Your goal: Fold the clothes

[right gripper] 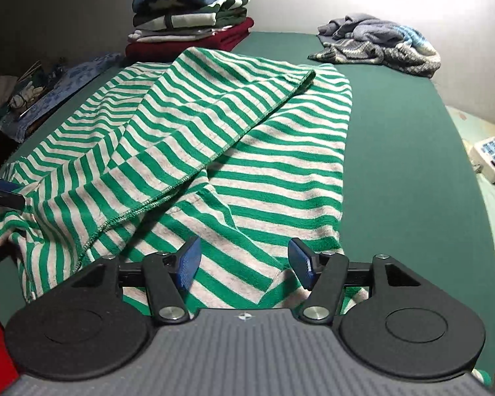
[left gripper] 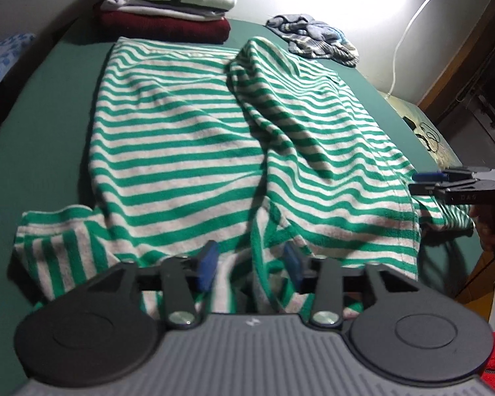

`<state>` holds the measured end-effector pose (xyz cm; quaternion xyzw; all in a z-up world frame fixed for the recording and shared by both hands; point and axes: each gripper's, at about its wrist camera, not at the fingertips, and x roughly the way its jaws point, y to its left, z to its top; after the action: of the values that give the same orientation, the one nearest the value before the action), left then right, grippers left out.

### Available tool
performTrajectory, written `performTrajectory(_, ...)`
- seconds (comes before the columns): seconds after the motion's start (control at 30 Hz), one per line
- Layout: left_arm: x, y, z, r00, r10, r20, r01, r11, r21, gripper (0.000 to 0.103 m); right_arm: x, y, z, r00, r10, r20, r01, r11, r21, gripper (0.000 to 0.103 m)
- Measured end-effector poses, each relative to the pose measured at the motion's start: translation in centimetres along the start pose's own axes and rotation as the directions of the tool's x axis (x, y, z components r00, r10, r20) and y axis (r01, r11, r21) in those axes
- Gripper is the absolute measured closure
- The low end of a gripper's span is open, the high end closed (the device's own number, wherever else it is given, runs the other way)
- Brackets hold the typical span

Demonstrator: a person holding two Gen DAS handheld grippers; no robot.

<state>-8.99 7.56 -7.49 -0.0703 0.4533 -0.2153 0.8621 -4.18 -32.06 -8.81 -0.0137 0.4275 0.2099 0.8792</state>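
From the left wrist view, the left gripper (left gripper: 249, 265) hangs over the near edge of a green-and-white striped shirt (left gripper: 181, 138) spread on a green table (left gripper: 46, 125). Its blue pads stand apart with cloth lying loose beneath and between them, so it grips nothing. One side of the shirt is folded inward in a rumpled ridge running away from the tool. Beyond it sits a stack of folded clothes (left gripper: 168, 6), probably finished work, and farther right an unfolded grey-blue heap (left gripper: 316, 38), likely waiting its turn. The right gripper (left gripper: 422, 181) pokes in from the right edge. From the right wrist view, the right gripper (right gripper: 244, 264) likewise hovers released over the shirt's (right gripper: 280, 171) near hem, its jaws spread wide, with the folded flap lying ahead to its left. The left gripper's tip (right gripper: 3, 191) shows at the far left edge.
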Motion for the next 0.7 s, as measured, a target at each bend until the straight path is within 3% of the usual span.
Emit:
performTrajectory(0.1, 0.0, 0.1, 0.3, 1.000, 0.006, 0.002, -0.006, 1.000, -0.020, 0.049, 0.1, -0.8, -0.2, 0.997, 0.076, -0.034, -0.075, 0.997, 0.029, 0.043)
performTrajectory(0.13, 0.1, 0.0, 0.3, 1.000, 0.007, 0.000, -0.007, 1.000, -0.022, 0.049, 0.0, -1.0, -0.3, 0.994, 0.101, -0.045, -0.100, 0.994, 0.035, 0.050)
performTrajectory(0.17, 0.2, -0.1, 0.3, 1.000, 0.007, -0.002, -0.007, 1.000, -0.024, 0.049, -0.2, -1.1, -0.3, 0.991, 0.123, -0.057, -0.121, 0.992, 0.039, 0.069)
performTrajectory(0.23, 0.6, -0.5, 0.3, 1.000, 0.016, -0.016, -0.017, 1.000, -0.017, 0.052, -0.6, -1.4, -0.3, 0.984, 0.153, -0.089, -0.150, 0.988, 0.041, 0.092)
performTrajectory(0.37, 1.3, -1.3, -0.1, 0.998, 0.047, -0.048, -0.046, 0.999, 0.012, 0.056, -2.5, -1.7, -0.7, 0.962, 0.234, -0.143, -0.235, 0.972, 0.009, 0.093)
performTrajectory(0.5, 1.3, -1.1, -0.3, 0.996, 0.067, -0.061, -0.067, 0.998, 0.004, 0.049, -2.7, -2.8, -1.5, 0.949, 0.266, -0.170, -0.267, 0.963, 0.016, 0.092)
performTrajectory(0.57, 1.3, -1.3, -0.1, 0.995, 0.078, -0.068, -0.077, 0.997, 0.005, 0.046, -2.6, -3.2, -1.6, 0.950, 0.276, -0.146, -0.274, 0.961, 0.032, 0.087)
performTrajectory(0.6, 1.3, -1.4, -0.1, 0.994, 0.080, -0.071, -0.080, 0.997, 0.008, 0.044, -2.8, -3.3, -1.5, 0.950, 0.290, -0.119, -0.287, 0.957, 0.043, 0.072)
performTrajectory(0.67, 1.4, -1.8, -0.1, 0.994, 0.066, -0.086, -0.064, 0.998, 0.021, 0.035, -3.1, -3.3, -1.4, 0.944, 0.321, -0.080, -0.318, 0.947, 0.045, 0.031)
performTrajectory(0.7, 1.5, -2.1, -0.3, 0.993, 0.063, -0.095, -0.061, 0.998, 0.030, 0.032, -3.0, -3.1, -1.5, 0.942, 0.324, -0.083, -0.322, 0.946, 0.032, 0.029)
